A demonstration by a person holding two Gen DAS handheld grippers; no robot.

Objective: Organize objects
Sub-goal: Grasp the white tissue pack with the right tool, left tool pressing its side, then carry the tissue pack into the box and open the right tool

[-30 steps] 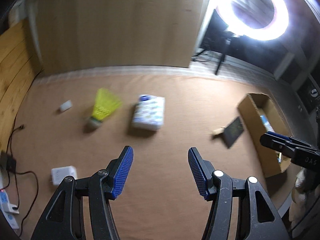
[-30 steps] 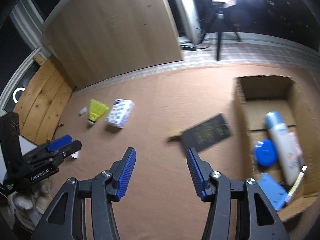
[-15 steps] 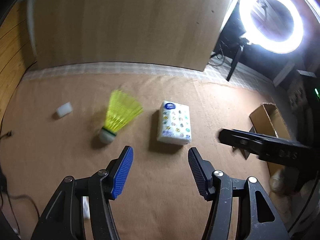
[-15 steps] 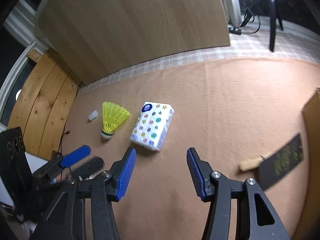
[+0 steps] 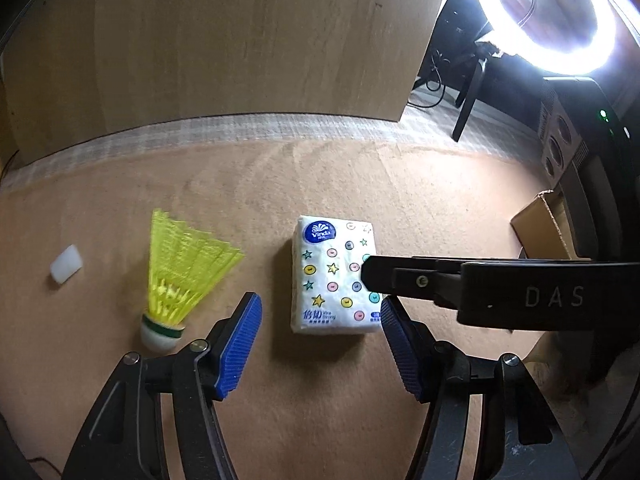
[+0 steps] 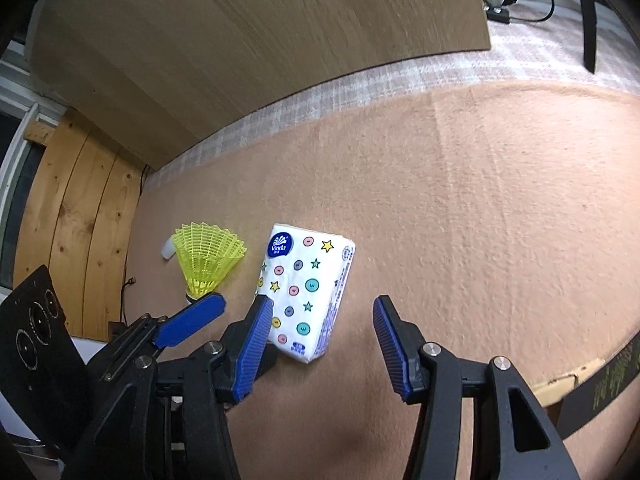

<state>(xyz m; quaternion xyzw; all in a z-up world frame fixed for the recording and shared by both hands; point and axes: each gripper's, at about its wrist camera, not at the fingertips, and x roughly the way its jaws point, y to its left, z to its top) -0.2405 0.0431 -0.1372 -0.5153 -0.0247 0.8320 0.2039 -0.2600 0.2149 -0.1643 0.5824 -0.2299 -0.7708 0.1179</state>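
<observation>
- Left gripper (image 5: 320, 344) sits at the bottom of its own view, blue pads spread wide with nothing between them and nothing touching them.
- Right gripper (image 6: 322, 344) is the same deal at the bottom of its view: wide apart, empty. Its left pad overlaps the near left edge of the tissue pack (image 6: 306, 290) in the frame, but I can't tell if it's actually touching.
- In the left view the tissue pack (image 5: 336, 276) lies flat on the tan carpet (image 5: 400, 200), just above the gap between the pads, roughly frame centre. The right gripper's black finger (image 5: 400, 278) cuts in from the right edge and covers the pack's right side.
- Yellow shuttlecock (image 5: 180, 272) lies left of the pack, cork end toward the camera, close but not touching. In the right view the shuttlecock (image 6: 208, 258) is partly behind the left gripper's blue pad (image 6: 188, 324).
- Small white block (image 5: 66, 264) is further left, near the frame edge.
- Cardboard box (image 5: 540, 228) corner peeks in at mid right; dark sleeve (image 6: 600, 384) sits lower right in the right view.
- Far back: wooden panel (image 5: 240, 40) across the top, ring light (image 5: 544, 12) upper right.
- Versus half a second ago: both views have closed in on the pack, it looks much bigger now, and the right gripper reaches over it. Pad spread is unchanged.
</observation>
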